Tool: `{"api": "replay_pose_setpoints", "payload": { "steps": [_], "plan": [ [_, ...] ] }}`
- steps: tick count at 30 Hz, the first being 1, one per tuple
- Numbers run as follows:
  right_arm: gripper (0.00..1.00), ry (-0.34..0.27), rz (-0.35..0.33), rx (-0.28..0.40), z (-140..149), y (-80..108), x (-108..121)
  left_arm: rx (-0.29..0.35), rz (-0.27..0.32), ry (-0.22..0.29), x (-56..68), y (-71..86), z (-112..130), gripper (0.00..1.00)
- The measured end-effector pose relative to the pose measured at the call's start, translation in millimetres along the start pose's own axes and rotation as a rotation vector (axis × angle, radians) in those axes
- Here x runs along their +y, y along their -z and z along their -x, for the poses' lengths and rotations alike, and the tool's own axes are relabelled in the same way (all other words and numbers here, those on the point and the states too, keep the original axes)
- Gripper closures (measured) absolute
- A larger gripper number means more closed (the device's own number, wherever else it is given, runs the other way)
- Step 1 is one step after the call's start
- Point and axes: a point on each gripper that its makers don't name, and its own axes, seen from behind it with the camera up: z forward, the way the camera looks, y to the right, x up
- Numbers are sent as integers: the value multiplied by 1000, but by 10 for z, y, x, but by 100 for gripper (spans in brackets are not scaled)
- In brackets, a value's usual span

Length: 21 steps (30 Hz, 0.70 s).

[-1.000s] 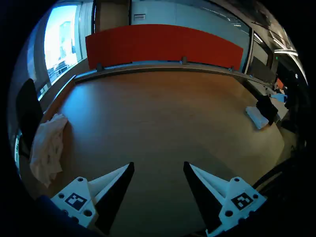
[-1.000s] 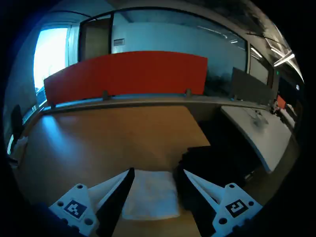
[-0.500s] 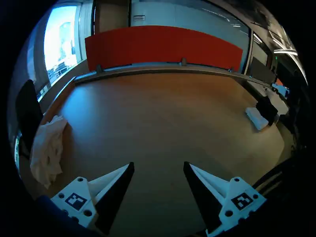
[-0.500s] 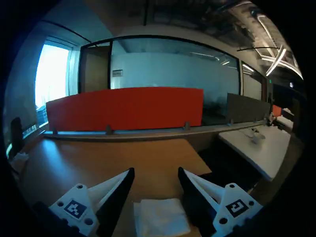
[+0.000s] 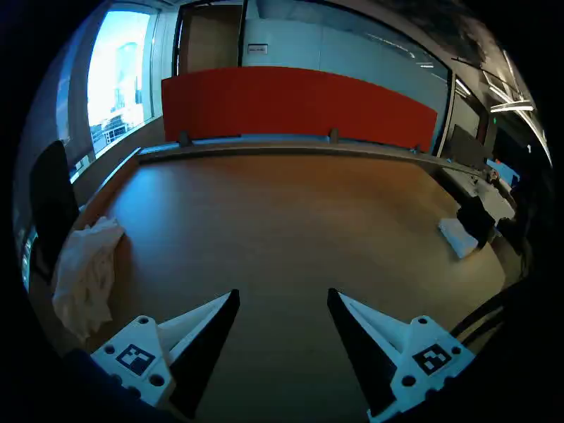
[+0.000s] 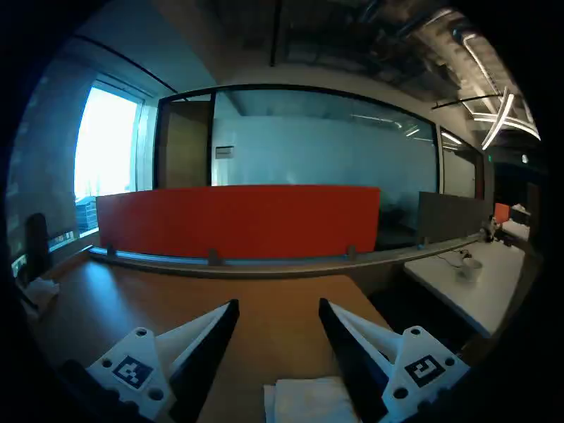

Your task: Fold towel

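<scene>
In the left gripper view my left gripper (image 5: 282,299) is open above the wooden table (image 5: 282,211) with nothing between its fingers. A crumpled white towel (image 5: 86,271) lies at the table's left edge, well left of it. A folded white towel (image 5: 457,237) rests at the far right edge, with the other gripper (image 5: 478,217), dark, just beside it. In the right gripper view my right gripper (image 6: 278,310) is open and tilted up, and the folded towel (image 6: 310,400) lies below and between its fingers, untouched. The crumpled towel (image 6: 39,290) sits far left.
A red divider panel (image 5: 296,99) runs along the table's far edge. A dark chair back (image 5: 49,197) stands at the left, by the crumpled towel. A second white desk (image 6: 472,278) with a cup stands to the right across a dark gap.
My right gripper has lifted and tilted upward, so the folded towel has slid toward the bottom of its view. The left gripper has barely moved, tilting slightly up.
</scene>
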Motion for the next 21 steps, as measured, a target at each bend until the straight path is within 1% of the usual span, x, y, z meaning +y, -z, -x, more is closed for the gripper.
{"api": "replay_pose_setpoints", "payload": {
  "steps": [2,6,13,21],
  "plan": [
    [7,5,-7,6,-39,3,-52,30,-1,6,-22,2,-111,8],
    [6,8,-15,19,-119,11,-147,87,-13,10,-88,1,-331,8],
    [1,12,-32,39,-201,17,-312,189,-30,0,-198,6,-749,8],
    [1,4,-48,60,-328,22,-550,293,-55,-15,-357,13,-1227,8]
  ]
}}
